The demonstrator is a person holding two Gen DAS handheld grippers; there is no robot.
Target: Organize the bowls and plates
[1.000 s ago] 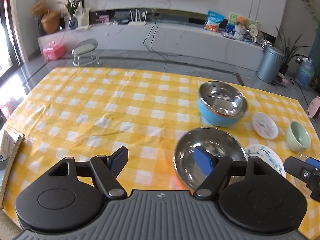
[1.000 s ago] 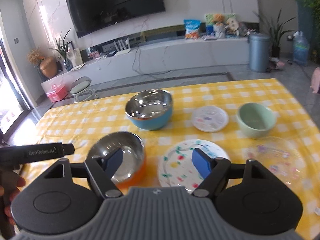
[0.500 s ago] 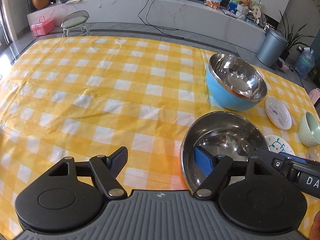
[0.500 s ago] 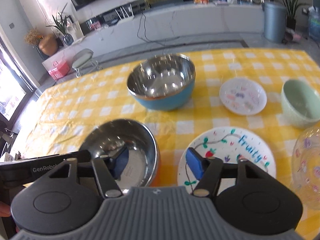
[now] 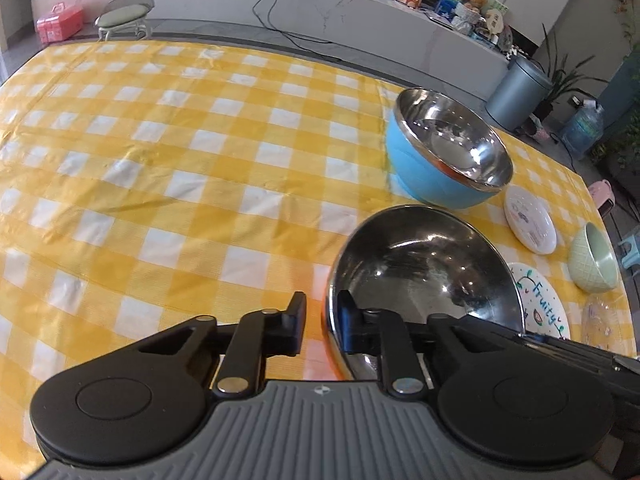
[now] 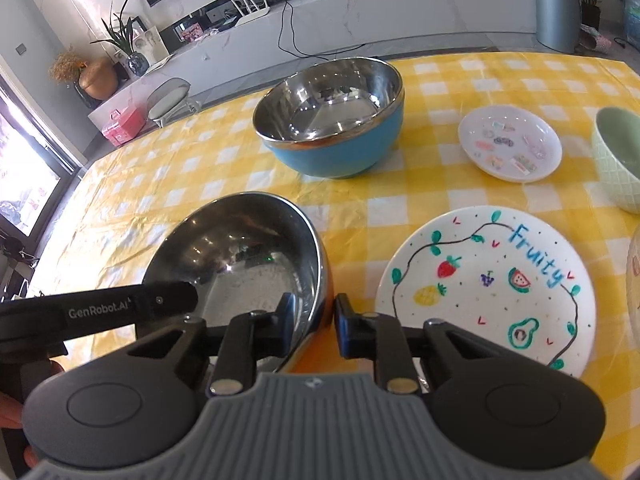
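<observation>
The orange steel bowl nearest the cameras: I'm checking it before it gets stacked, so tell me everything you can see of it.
The orange steel bowl has a shiny, mirror-like metal inside and an orange outer wall, seen only as a sliver below the rim. It is empty and sits upright on the yellow checked tablecloth, nearer than the blue steel bowl and beside the Fruity plate. Both grippers straddle its rim: the left hand-held gripper on one side, the right hand-held gripper on the other, jaws closing on the wall.

A table under a yellow-and-white checked plastic cloth [image 6: 432,76] carries a blue-sided steel bowl [image 6: 332,120] at upper centre, an orange-sided steel bowl [image 6: 240,256] lower left, a white "Fruity" plate [image 6: 488,288] lower right, a small white saucer [image 6: 510,142] and a pale green ribbed bowl [image 6: 618,160] at the right.
</observation>
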